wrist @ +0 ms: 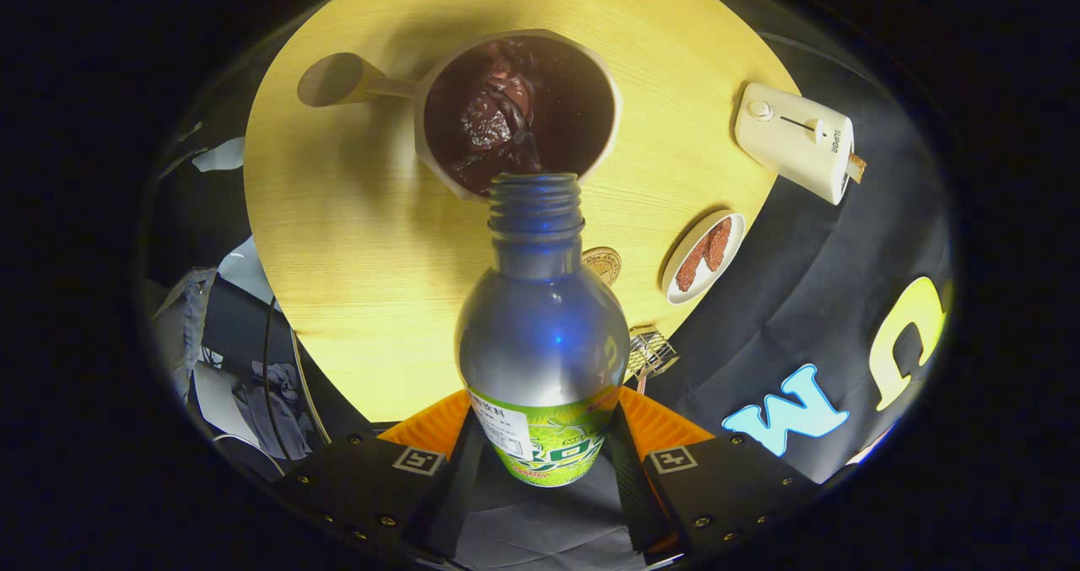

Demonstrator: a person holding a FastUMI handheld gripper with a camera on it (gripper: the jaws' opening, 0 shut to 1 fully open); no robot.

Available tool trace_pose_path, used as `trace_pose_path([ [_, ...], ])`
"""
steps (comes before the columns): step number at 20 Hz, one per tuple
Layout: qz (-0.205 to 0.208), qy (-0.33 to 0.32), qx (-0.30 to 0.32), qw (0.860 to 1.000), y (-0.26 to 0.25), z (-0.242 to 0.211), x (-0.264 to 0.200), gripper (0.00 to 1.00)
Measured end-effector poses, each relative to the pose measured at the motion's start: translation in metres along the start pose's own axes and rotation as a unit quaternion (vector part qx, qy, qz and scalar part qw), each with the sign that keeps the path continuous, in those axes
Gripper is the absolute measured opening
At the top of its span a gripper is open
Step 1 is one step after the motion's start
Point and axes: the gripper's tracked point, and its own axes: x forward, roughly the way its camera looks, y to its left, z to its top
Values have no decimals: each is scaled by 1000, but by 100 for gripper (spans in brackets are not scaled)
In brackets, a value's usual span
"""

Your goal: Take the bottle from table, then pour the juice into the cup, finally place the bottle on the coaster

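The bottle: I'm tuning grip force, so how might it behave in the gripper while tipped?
The bottle looks smooth and glossy, so it may slip between the fingers. It appears see-through and nearly empty, so probably light. Held low at the label, its neck over the cup could swing.

Bottle [540, 318]: we see it silvery, uncapped, tipped mouth-first over the cup, green label low.
Cup [516, 111]: pale, handled, dark juice inside.
Coaster [602, 263]: round, tan, just beside bottle.

The bottle [540, 335] hides most of the coaster [604, 262] (behind it).
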Motion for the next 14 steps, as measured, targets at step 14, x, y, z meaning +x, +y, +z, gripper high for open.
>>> trace_pose_path([
  [14, -6, 31, -39, 999, -13, -3, -7, 73],
])
